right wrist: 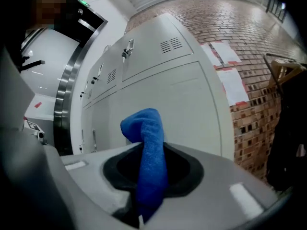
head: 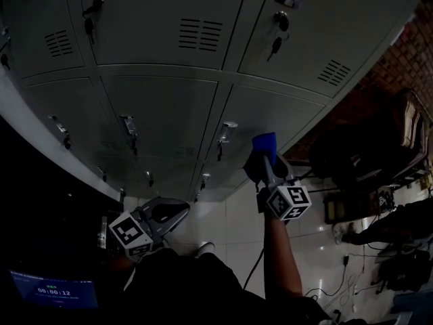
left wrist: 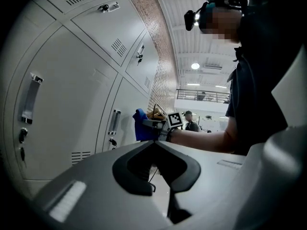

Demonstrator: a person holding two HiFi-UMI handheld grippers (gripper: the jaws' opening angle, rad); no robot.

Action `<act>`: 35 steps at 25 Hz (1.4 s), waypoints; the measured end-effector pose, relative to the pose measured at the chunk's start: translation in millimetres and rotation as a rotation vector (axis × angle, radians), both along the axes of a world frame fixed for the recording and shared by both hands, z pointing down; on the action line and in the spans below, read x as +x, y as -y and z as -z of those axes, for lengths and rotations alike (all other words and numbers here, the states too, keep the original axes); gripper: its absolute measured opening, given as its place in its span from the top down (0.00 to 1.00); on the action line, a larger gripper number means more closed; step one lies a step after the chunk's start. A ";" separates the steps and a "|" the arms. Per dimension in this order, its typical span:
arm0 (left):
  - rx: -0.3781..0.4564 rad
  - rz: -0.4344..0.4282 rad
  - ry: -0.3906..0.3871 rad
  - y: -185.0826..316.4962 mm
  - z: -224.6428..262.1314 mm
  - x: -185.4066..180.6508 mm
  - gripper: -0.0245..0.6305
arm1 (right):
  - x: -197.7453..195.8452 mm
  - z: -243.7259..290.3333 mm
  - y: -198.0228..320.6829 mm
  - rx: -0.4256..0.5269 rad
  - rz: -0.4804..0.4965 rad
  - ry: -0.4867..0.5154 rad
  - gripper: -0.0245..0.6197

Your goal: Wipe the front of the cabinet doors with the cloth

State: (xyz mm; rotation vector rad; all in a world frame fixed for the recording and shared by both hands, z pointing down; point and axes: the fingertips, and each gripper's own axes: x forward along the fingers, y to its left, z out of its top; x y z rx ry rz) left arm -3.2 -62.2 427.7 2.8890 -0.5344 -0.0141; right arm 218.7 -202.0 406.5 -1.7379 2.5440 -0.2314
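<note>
Grey cabinet doors fill the upper frame, with open tiled floor below. Centre-right, the right gripper clamps the blue cloth near a door edge. Lower centre, the left gripper is closed and empty.

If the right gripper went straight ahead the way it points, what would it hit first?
Probably the grey cabinet door ahead, with the blue cloth in the right gripper touching first; the gap is unclear.

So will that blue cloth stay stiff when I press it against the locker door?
Probably floppy: the blue cloth droops over at its tip above the right claw. Likely light, since that pinch holds it up. Its fuzzy pile should drag, not slip, on the locker door.
</note>
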 end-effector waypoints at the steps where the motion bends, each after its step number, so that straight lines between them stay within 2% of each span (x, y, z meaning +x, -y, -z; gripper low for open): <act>1: 0.000 0.004 0.000 -0.2 -0.7 -3.6 0.96 | -15.1 -3.8 0.7 -0.006 0.027 0.010 0.84; 7: -0.002 0.042 -0.004 -1.3 -3.2 -25.3 0.96 | -87.4 -38.1 12.1 -0.060 0.169 -0.023 0.84; 14: -0.012 0.097 0.001 -5.7 -5.7 -47.6 0.96 | -116.7 -68.2 33.6 -0.117 0.211 -0.061 0.84; 20: -0.008 0.123 0.006 -6.4 -5.7 -50.6 0.96 | -110.2 -82.7 50.2 -0.172 0.170 -0.062 0.84; 26: -0.012 0.130 0.016 -5.7 -6.8 -44.8 0.96 | -94.7 -85.0 53.0 -0.167 0.157 -0.074 0.84; 35: -0.012 0.122 0.032 -0.2 -9.8 -27.7 0.96 | -41.3 -99.0 54.3 -0.182 0.068 -0.066 0.84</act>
